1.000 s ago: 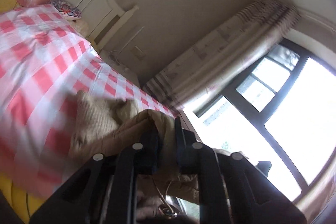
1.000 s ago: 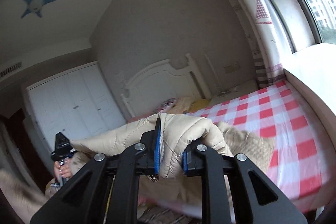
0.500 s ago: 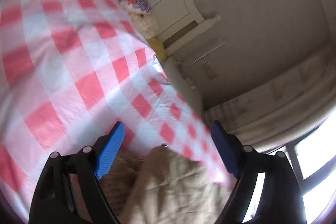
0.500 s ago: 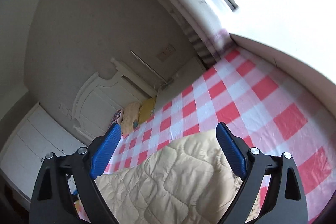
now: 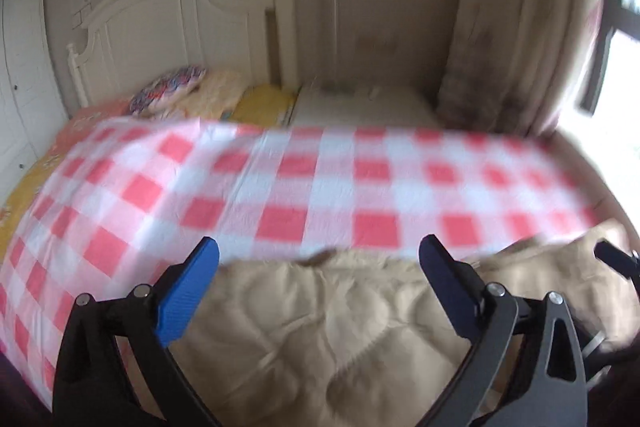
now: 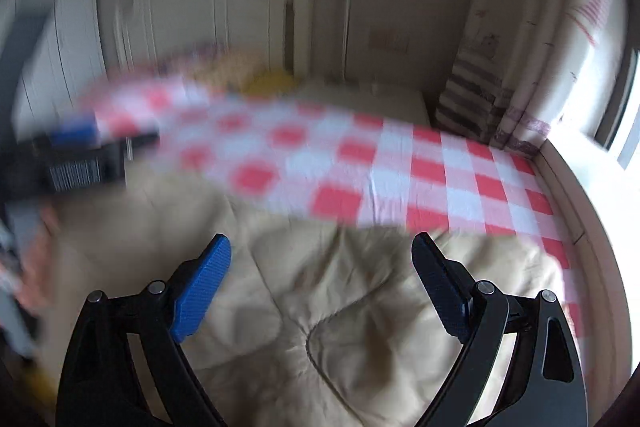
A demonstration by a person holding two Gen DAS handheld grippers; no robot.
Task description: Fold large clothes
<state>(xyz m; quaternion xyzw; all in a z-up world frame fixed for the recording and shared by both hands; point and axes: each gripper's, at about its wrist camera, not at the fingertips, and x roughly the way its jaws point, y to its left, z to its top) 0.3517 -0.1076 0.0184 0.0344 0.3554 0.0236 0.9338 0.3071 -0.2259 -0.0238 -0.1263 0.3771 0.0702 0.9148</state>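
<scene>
Beige quilted jacket (image 5: pixel 320 331) is lying spread on the bed, on the red-and-white checked sheet (image 5: pixel 304 187), stitched puffy panels and creases showing, a curved seam visible in the right wrist view (image 6: pixel 320 339). No brand or label readable on it.

Left tool (image 5: pixel 318 259) is hovering over the jacket, jaws opening, blue ribbed pads (image 5: pixel 188 291) wide apart, nothing pinched between them. Right tool (image 6: pixel 322 255) is doing the same over the jacket: jaws opening, textured blue pads (image 6: pixel 204 287) spread, only fabric lying below, not gripped.

In the right wrist view the other tool is showing at the left edge, blurred, with a striped sticker (image 6: pixel 74 173) like a barcode, not readable.

Beyond the sheet: patterned pillow (image 5: pixel 168 93), yellow cushion (image 5: pixel 266 103), white panelled headboard (image 5: pixel 176 27), pale striped curtain (image 6: pixel 480 95), bright window (image 5: pixel 616 75). Motion blur is smearing much of both views.
</scene>
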